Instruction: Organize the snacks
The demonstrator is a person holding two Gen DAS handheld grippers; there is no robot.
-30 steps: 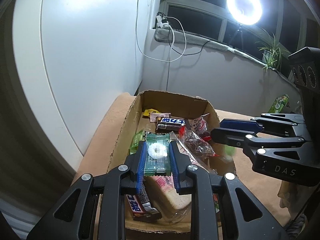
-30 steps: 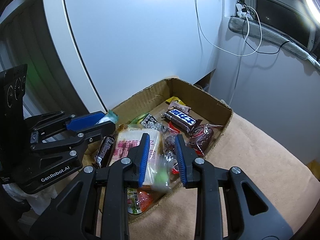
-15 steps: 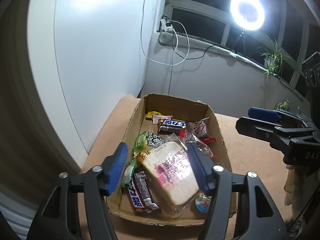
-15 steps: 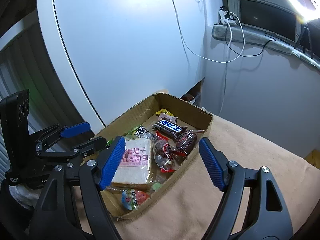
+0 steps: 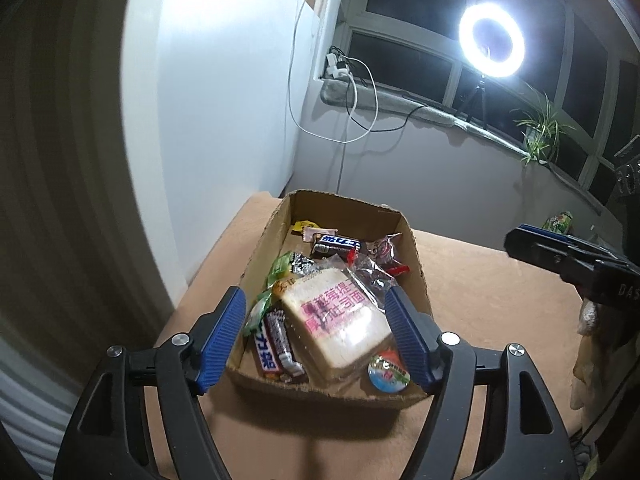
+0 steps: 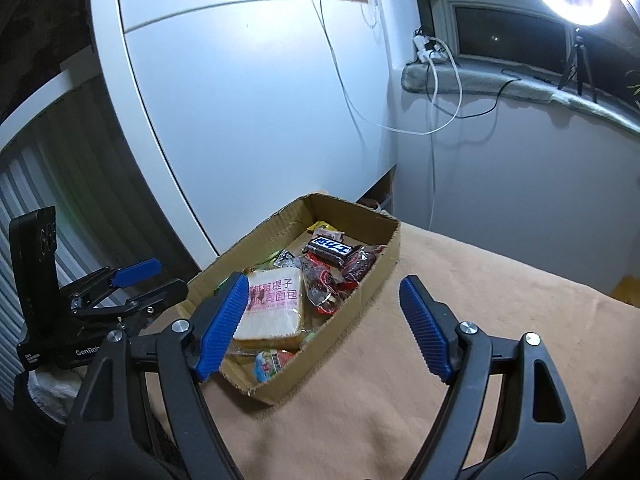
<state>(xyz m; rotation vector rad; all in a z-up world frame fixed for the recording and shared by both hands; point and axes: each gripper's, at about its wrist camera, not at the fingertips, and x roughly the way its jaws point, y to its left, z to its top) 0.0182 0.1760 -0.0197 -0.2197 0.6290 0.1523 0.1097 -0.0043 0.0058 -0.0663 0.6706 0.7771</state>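
Note:
A cardboard box (image 5: pixel 420 280) (image 6: pixel 344 316) on a tan cloth holds several snacks: a wrapped bread slice (image 5: pixel 340 320) (image 6: pixel 272 304), chocolate bars (image 5: pixel 336 245) (image 6: pixel 328 249), a round jelly cup (image 5: pixel 388 372) and small candy packets. My left gripper (image 5: pixel 316 334) is open and empty, raised above the box's near end. My right gripper (image 6: pixel 320 328) is open and empty, raised over the box's right side. Each gripper shows in the other's view, the right one (image 5: pixel 560 252) and the left one (image 6: pixel 132 280).
A white cabinet (image 6: pixel 248 120) stands close behind the box. The tan cloth (image 6: pixel 460 280) stretches to the right. A green can (image 5: pixel 560 222) sits at the far right. A ring light (image 5: pixel 491 41), cables and a plant are by the window.
Both grippers opened and let go of small snacks that dropped into the box, then pulled back and up away from it.

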